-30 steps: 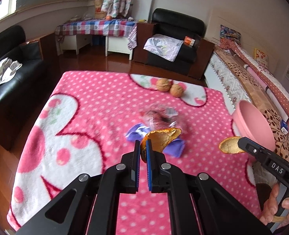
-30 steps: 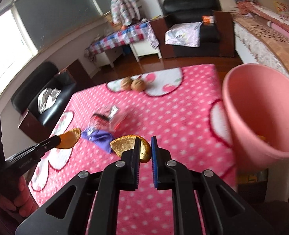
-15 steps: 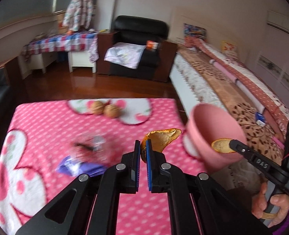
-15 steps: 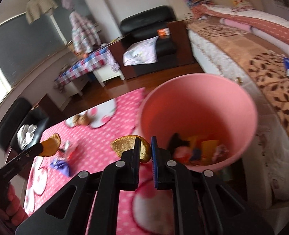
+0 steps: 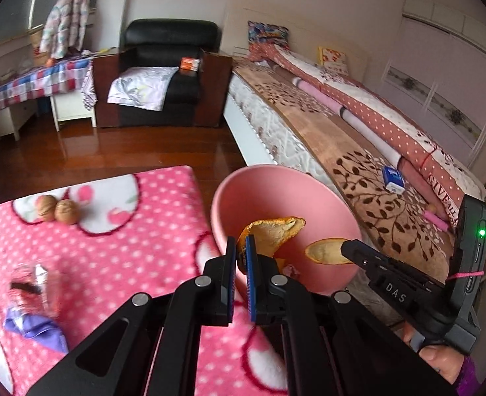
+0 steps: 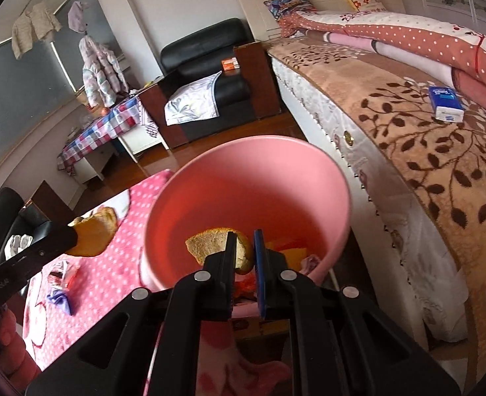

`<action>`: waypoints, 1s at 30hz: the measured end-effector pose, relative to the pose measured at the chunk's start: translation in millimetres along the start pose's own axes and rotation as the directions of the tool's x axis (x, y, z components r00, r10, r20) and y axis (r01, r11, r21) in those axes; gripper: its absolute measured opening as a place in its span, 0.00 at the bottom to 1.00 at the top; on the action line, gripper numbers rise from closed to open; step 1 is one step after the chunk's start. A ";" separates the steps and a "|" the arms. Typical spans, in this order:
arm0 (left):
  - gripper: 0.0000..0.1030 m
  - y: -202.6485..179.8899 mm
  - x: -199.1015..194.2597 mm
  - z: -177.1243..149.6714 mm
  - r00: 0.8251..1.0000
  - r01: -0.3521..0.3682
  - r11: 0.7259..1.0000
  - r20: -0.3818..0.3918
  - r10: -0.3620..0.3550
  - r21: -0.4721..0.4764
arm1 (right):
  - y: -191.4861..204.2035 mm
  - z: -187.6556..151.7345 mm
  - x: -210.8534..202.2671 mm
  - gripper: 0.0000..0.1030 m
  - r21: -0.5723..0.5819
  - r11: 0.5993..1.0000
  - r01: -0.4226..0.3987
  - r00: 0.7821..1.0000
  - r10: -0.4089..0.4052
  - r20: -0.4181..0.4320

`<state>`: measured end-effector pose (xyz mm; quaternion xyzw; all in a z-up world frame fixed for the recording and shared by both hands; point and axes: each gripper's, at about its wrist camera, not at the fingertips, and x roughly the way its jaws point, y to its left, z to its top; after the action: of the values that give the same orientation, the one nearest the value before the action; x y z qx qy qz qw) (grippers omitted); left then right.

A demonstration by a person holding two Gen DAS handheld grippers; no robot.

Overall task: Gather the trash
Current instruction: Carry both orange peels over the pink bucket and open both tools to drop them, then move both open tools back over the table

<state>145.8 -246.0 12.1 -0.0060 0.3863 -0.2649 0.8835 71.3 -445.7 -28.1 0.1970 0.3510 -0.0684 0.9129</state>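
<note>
My left gripper (image 5: 239,247) is shut on an orange peel (image 5: 272,231) and holds it at the near rim of the pink bin (image 5: 286,178). My right gripper (image 6: 244,242) is shut on another orange peel (image 6: 210,244) and holds it over the mouth of the bin (image 6: 243,178), which has several scraps inside. The right gripper's tip and its peel (image 5: 325,250) also show in the left wrist view; the left gripper's peel (image 6: 94,234) shows in the right wrist view. A purple wrapper (image 5: 35,326) and a clear wrapper (image 5: 32,283) lie on the pink dotted blanket (image 5: 127,257).
Two walnuts (image 5: 58,209) sit at the blanket's far edge. A bed (image 5: 358,138) with a blue tissue pack (image 5: 393,180) runs along the right, just behind the bin. A black armchair (image 5: 164,76) and a checked table (image 5: 35,79) stand across the wood floor.
Both grippers have swung right from the blanket toward the bin with their peels. The right one is now over the bin's mouth and the left one at its rim.
</note>
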 end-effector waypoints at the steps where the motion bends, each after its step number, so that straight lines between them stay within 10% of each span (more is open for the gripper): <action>1: 0.05 -3.1 5.0 1.3 1.000 0.000 1.000 -0.003 0.000 0.007 | -2.5 0.3 1.8 0.11 0.000 1.000 0.005 1.000 -0.005 -0.001; 8: 0.07 -17.4 35.0 8.2 1.000 0.002 1.000 -0.028 -0.002 0.026 | -12.1 -0.4 11.2 0.11 0.003 1.000 0.018 1.000 -0.018 -0.023; 14: 0.35 -18.0 38.5 11.2 1.000 0.011 1.000 -0.018 -0.010 0.022 | -19.5 -1.2 15.4 0.11 0.012 1.000 0.025 0.999 -0.024 -0.031; 21: 0.44 -10.2 38.3 7.1 1.000 -0.001 1.000 -0.030 0.001 0.006 | -24.0 1.0 19.7 0.11 0.028 0.999 0.015 0.999 -0.014 -0.042; 26: 0.48 -3.7 32.1 4.4 1.000 -0.007 1.000 -0.025 0.007 -0.007 | -23.9 1.7 18.3 0.36 0.046 0.999 -0.004 0.999 0.005 -0.035; 30: 0.50 1.1 24.1 2.3 1.000 -0.016 1.000 -0.011 0.016 -0.016 | -19.8 1.8 13.7 0.36 0.041 0.999 -0.009 1.000 0.010 -0.024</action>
<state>161.4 -256.9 -2.8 -0.0083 0.3934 -0.2547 0.8833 77.4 -464.3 -42.2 0.2181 0.3597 -0.0686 0.9046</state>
